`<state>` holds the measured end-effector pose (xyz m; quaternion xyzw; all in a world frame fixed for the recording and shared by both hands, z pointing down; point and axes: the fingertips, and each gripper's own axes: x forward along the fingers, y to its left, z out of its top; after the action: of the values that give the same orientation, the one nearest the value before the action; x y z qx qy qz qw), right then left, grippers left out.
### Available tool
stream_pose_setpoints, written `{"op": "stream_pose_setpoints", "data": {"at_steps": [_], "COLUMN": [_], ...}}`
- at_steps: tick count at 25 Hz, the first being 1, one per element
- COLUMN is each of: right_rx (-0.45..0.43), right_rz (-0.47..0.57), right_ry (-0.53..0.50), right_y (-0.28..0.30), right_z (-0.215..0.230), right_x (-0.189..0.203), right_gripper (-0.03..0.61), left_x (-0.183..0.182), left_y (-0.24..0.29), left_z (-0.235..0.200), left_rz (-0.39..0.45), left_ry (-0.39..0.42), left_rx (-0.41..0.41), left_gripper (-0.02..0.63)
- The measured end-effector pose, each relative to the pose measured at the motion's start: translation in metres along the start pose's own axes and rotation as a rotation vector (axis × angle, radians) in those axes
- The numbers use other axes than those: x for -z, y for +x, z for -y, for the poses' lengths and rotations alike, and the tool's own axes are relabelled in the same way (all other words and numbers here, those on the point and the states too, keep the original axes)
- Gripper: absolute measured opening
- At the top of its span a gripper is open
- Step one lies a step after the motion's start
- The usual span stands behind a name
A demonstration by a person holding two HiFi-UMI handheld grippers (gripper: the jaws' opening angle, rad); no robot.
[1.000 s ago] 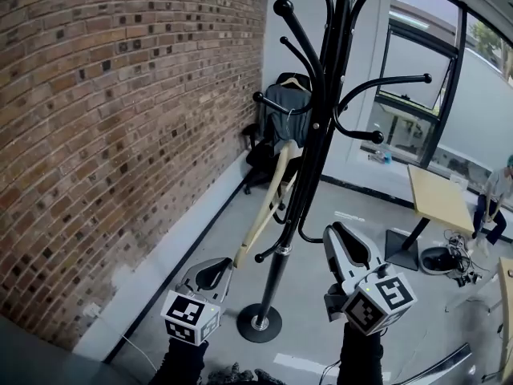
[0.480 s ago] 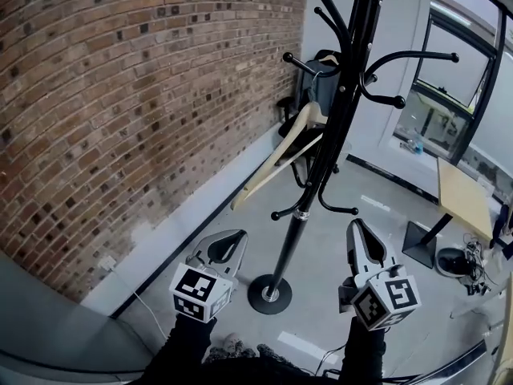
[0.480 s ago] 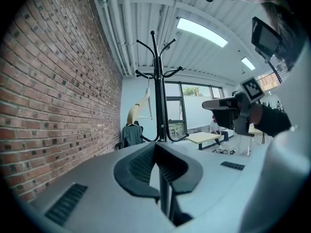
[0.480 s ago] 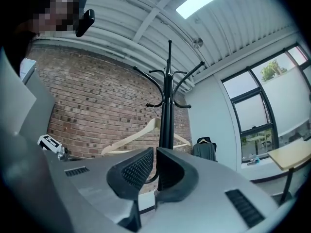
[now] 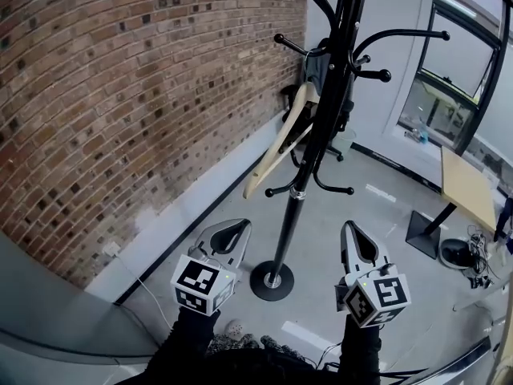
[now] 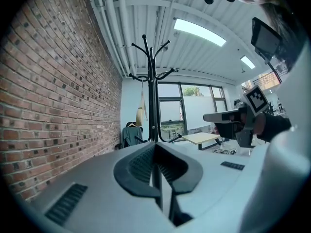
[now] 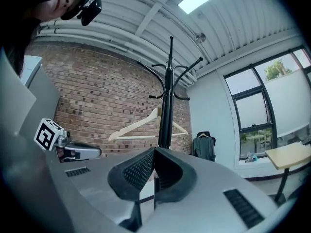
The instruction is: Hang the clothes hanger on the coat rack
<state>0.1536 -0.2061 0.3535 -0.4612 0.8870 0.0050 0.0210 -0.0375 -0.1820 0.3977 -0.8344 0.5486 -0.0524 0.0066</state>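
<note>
1. The brick wall (image 5: 120,95) is running down the left of the room, and the grey floor (image 5: 385,215) is stretching away below it.
2. The black coat rack (image 5: 282,243) is standing upright on its round foot, near the wall, and its curved arms are fanning out at two heights.
3. The pale wooden clothes hanger (image 5: 275,145) is hanging from one of the upper arms on the wall side of the pole, with its long arm sloping down and outward. The task is looking done, I am judging. It is striking me as light, stiff and smooth. It is probably going to swing freely on its hook, so any touch is going to set it rocking.
4. The left gripper (image 5: 237,229) and the right gripper (image 5: 353,235) are hovering low on either side of the pole, well apart from the hanger. The left fingers (image 6: 141,166) are pressing together on nothing, and the right fingers (image 7: 138,171) are likewise clenched and empty.
5. If a regrip is wanted, I am guessing the best hold is on the flat wooden arm near the neck, where the ribbed pads are least likely to slip. The hook at the top is hiding behind the rack.
</note>
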Motion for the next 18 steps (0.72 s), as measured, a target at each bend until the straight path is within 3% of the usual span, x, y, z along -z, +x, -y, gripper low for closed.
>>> {"op": "stream_pose_setpoints", "data": {"at_steps": [18], "right_rx": [0.019], "right_rz": [-0.061], "right_ry": [-0.019], "right_y": [-0.020], "right_z": [-0.005], "right_x": [0.016], "right_gripper": [0.008], "left_x": [-0.010], "left_y": [-0.014], "left_z": [0.026], "left_rz": [0.020], "left_ry": [0.016], "left_rx": [0.000], "left_gripper": [0.008]}}
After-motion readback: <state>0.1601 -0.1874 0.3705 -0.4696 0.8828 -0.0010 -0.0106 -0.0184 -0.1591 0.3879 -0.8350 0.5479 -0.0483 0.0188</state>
